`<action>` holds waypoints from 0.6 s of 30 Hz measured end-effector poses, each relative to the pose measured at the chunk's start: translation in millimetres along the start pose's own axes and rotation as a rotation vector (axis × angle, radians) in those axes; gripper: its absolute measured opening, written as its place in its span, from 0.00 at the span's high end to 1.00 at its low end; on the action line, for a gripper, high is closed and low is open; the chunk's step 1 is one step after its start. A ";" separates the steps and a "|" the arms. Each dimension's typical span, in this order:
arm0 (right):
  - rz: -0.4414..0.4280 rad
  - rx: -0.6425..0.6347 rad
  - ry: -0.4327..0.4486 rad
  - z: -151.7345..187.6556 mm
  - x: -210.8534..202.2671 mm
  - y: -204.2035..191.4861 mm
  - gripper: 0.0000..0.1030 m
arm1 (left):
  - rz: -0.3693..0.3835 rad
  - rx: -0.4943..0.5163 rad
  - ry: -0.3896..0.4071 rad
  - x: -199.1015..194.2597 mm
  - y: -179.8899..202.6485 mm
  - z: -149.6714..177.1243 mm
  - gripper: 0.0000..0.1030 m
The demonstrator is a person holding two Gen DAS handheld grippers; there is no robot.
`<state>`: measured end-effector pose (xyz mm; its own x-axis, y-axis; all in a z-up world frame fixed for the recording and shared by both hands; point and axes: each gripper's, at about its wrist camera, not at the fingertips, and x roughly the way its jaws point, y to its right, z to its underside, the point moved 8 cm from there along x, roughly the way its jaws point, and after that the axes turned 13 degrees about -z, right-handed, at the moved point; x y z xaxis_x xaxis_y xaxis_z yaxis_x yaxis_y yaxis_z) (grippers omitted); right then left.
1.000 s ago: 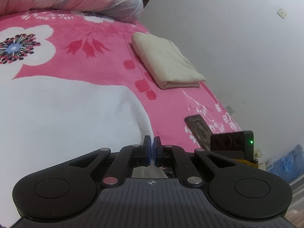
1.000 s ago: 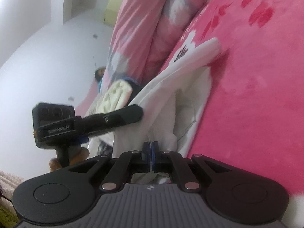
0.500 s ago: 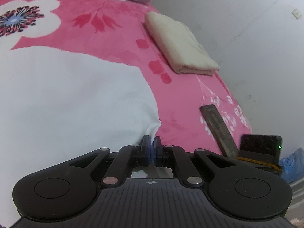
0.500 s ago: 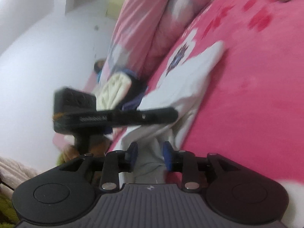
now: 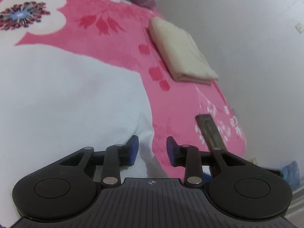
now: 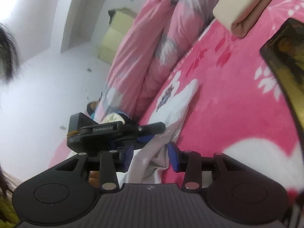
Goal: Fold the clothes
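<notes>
We find one cream garment (image 5: pixel 180 53) already folded at the bed's (image 5: pixel 117 43) edge. The white garment (image 5: pixel 62 98) lies spread, a fold just laid; more remain. Left claw (image 5: pixel 152 150) and right claw (image 6: pixel 150 155) have just been opening, cloth loose between spread pads. Left tilts downward, right near level.

A: What covers the bed?
B: A pink blanket (image 5: pixel 117 43) printed with white flowers and red sprigs. A rolled pink and grey quilt (image 6: pixel 152 43) lies along its far end.
A: Anything else nearby?
B: A dark flat phone-like object (image 5: pixel 209 131) rests near the blanket's edge by the white wall (image 5: pixel 247 47). A pale yellow box (image 6: pixel 114 36) stands by the far wall.
</notes>
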<state>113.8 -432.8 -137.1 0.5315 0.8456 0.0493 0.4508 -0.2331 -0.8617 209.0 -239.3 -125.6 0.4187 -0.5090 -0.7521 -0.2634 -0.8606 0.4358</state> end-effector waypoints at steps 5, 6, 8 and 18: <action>0.056 -0.026 0.049 11.4 -20.0 -15.2 0.59 | -0.011 -0.030 0.044 -17.3 -5.1 -5.1 0.66; 0.068 -0.044 0.056 13.6 -22.5 -20.7 0.62 | -0.016 -0.033 0.055 -20.9 -5.9 -5.7 0.66; 0.079 -0.119 0.064 16.6 -22.2 -39.8 0.70 | -0.038 -0.036 0.067 -25.6 -9.1 -5.9 0.66; 0.233 -0.224 -0.122 45.6 43.5 -53.8 0.81 | -0.243 0.129 0.074 -0.4 -16.4 6.0 0.66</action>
<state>80.0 -361.6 -111.7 0.5556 0.8050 -0.2082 0.4809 -0.5154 -0.7093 207.9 -224.9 -135.4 0.5441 -0.2914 -0.7868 -0.2541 -0.9509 0.1764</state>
